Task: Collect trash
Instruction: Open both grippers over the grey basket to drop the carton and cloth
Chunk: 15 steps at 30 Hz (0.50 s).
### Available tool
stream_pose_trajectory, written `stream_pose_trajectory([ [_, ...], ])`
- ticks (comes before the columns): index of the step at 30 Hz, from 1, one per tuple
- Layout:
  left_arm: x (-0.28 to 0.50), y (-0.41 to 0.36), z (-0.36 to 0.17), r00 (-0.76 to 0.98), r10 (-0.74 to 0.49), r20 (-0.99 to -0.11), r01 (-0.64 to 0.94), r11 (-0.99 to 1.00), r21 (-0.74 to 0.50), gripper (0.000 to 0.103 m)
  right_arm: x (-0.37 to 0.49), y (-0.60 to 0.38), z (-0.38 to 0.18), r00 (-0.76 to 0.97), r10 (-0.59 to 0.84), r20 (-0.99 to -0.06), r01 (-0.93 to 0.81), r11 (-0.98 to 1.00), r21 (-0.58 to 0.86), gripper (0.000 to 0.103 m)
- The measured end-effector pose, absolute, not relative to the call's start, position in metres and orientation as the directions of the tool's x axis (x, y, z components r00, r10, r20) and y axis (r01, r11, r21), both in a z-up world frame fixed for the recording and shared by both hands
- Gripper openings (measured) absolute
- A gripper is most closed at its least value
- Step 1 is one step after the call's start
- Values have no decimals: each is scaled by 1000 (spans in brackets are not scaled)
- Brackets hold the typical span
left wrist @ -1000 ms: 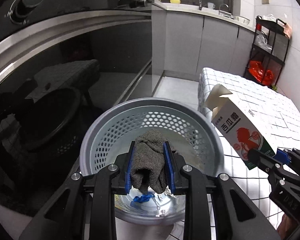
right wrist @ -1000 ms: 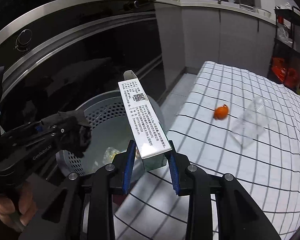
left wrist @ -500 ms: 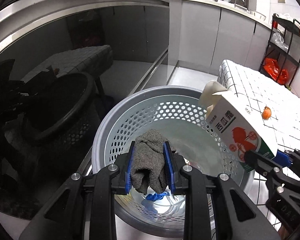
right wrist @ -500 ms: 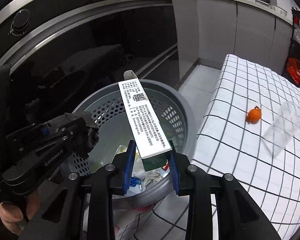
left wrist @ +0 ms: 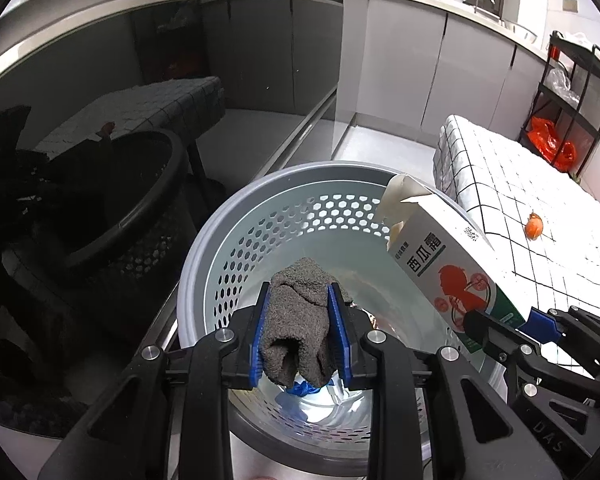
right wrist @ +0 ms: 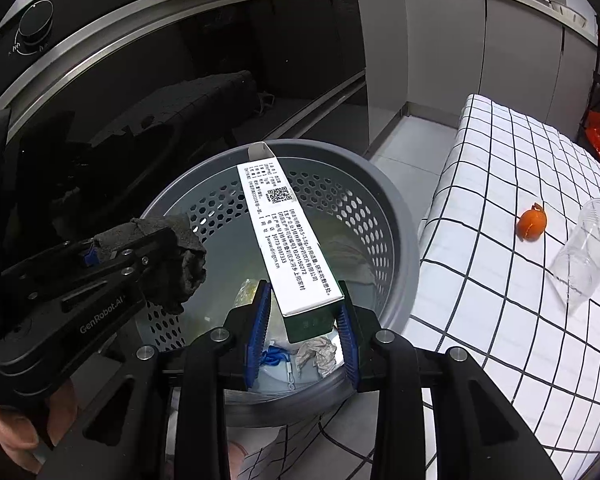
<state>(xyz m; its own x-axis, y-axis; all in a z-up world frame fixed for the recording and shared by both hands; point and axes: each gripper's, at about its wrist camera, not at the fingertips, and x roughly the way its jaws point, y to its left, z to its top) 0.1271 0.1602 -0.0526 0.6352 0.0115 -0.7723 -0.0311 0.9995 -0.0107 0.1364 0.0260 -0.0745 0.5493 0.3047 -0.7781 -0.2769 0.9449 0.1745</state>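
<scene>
My left gripper [left wrist: 300, 332] is shut on a grey sock [left wrist: 298, 320] and holds it over the grey perforated trash basket [left wrist: 220, 248]. My right gripper [right wrist: 302, 320] is shut on a white and green carton [right wrist: 288, 248], also held above the basket [right wrist: 404, 240]. The carton shows at the right in the left wrist view [left wrist: 448, 264]. The sock in the left gripper shows at the left in the right wrist view [right wrist: 180, 256]. Crumpled paper and blue scraps [right wrist: 300, 354] lie in the basket's bottom.
A table with a white checked cloth [right wrist: 500, 280] stands to the right, with an orange peel [right wrist: 532, 224] and a clear plastic cup [right wrist: 584, 248] on it. A dark glossy oven front [right wrist: 140, 80] is behind the basket. A black shelf rack [left wrist: 568, 92] stands at the far right.
Both grippers have moved further over the basket, which now fills more of both views. Both still hold their items.
</scene>
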Motion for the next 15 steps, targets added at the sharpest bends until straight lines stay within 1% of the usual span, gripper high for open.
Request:
stream_pose_trajectory([
  [5,127,163,-53,630,14,-777,-45,999,-18,30,137,31,-75,545,307,-780,-280,944,176,32],
  [7,126,164,-52,634,17,-773,-46,999,-16,32,136,31,-74,550,311,-775,-281,943,178,32],
  [9,124,164,-49,643,23,-765,-48,999,-10,42,136,33,-74,552,314,-772,-283,942,181,33],
  [10,123,164,-49,647,25,-762,-49,999,-9,48,135,33,-73,555,313,-771,-282,942,179,36],
  [11,123,164,-48,650,27,-760,-50,999,-7,49,134,33,-72,559,313,-767,-281,943,179,41],
  [15,122,164,-48,650,28,-760,-50,999,-6,50,133,33,-71,564,315,-764,-278,943,183,42],
])
